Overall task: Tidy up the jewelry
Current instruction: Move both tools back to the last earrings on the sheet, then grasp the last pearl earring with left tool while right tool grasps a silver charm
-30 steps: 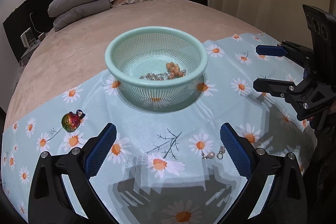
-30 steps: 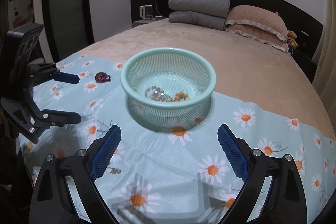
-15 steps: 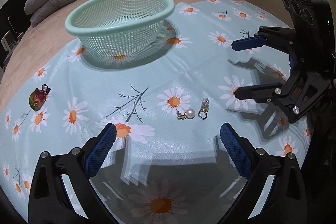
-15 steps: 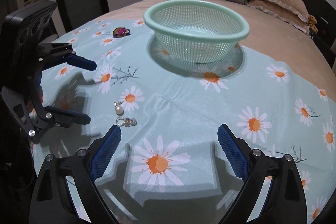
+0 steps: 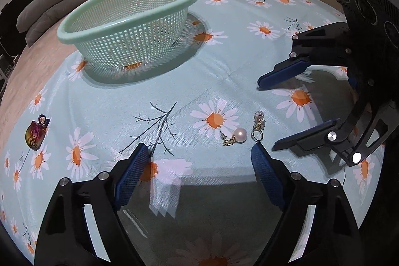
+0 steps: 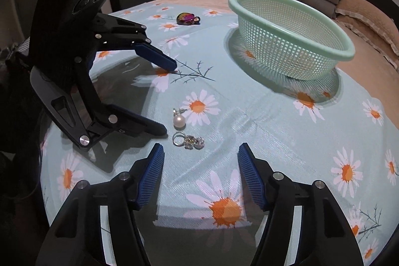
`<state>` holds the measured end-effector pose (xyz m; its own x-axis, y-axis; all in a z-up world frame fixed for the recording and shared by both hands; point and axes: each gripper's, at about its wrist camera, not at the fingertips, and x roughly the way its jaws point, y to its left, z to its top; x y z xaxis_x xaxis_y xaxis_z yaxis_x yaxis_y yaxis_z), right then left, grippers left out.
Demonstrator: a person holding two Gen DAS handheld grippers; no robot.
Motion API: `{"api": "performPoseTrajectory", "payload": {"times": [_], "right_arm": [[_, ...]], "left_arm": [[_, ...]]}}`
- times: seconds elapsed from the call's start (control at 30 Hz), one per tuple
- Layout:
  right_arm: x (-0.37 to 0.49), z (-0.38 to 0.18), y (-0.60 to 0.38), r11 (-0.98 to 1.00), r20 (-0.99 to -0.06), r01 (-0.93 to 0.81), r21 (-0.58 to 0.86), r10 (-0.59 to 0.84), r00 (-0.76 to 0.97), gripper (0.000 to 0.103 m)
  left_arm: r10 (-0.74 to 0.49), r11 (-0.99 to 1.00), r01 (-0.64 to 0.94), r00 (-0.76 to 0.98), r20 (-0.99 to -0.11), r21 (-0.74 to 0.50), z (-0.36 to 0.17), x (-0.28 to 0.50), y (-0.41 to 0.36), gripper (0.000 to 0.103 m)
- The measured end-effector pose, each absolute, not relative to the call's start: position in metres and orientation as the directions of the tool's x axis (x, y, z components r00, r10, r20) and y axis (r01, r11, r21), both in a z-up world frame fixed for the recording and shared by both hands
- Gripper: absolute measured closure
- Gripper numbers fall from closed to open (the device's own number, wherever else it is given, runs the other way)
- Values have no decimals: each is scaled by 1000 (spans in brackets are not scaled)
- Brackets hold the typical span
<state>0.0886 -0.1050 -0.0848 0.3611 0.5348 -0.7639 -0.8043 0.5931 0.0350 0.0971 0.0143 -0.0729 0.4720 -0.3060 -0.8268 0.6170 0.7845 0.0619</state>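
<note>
Narrowing its jaws, the right gripper [image 6: 200, 165] is hanging low over the daisy-print cloth [image 6: 261, 121] with nothing between its blue pads; compared with a second ago it is sitting much closer to the fabric and its gap is markedly smaller, though the pads are not touching. Just ahead of its left fingertip the crystal ring [image 6: 188, 140] is lying on the cloth, and just beyond that the pearl earring [image 6: 179, 122], the two nearly touching. The left gripper [image 5: 199, 156] is likewise closing a little but is standing wide apart and empty, its right fingertip just short of the same two pieces; it too is lower than a second ago, when the jewellery was barely showing at its lower edge. Both tools are now converging on one small cluster near the front edge of the cloth, so a pinch on one piece seems to be next, probably the ring for the right gripper. The iridescent pendant [image 5: 36, 135] is lying well apart near the cloth's left edge. Farther back the mint mesh basket [image 5: 129, 24] is standing toward the far edge, its contents hidden from this low angle.
</note>
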Motion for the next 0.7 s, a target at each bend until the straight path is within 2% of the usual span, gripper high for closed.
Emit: {"api": "performPoseTrajectory", "payload": {"times": [0.1,0.23,0.3,0.33,0.37,0.43,0.47,0.53,0.57,0.7], "right_arm": [[91,-84,-98,570,-765,-820,39,545,343,58],[91,-87,-91,539,-775,-841,39,548,315,78],[92,-88,-93,554,-778,-831,41,540,321,83],[93,-87,-95,563,-778,-825,53,541,319,89],[94,-87,-99,570,-780,-819,64,541,315,90],[92,-87,-105,577,-781,-814,69,539,316,90],[91,-87,-109,580,-781,-812,71,539,316,90],[88,-86,-118,593,-779,-801,78,538,322,90],[87,-86,-122,603,-777,-794,84,538,326,90],[85,-85,-141,641,-763,-758,120,548,343,90]], "left_arm": [[-319,778,625,472,-822,57,-74,100,12,24],[-321,763,642,477,-818,74,-75,101,6,35],[-320,768,637,476,-820,70,-76,102,4,38],[-320,771,633,476,-819,66,-76,103,4,43],[-322,771,634,477,-818,66,-76,102,2,47],[-336,763,644,468,-818,55,-75,100,-3,68],[-340,762,646,463,-819,49,-75,100,-7,73],[-348,765,643,453,-820,30,-76,99,-11,89],[-352,773,634,449,-821,16,-77,99,-13,91],[-347,821,570,455,-820,-31,-77,96,-12,91]]}}
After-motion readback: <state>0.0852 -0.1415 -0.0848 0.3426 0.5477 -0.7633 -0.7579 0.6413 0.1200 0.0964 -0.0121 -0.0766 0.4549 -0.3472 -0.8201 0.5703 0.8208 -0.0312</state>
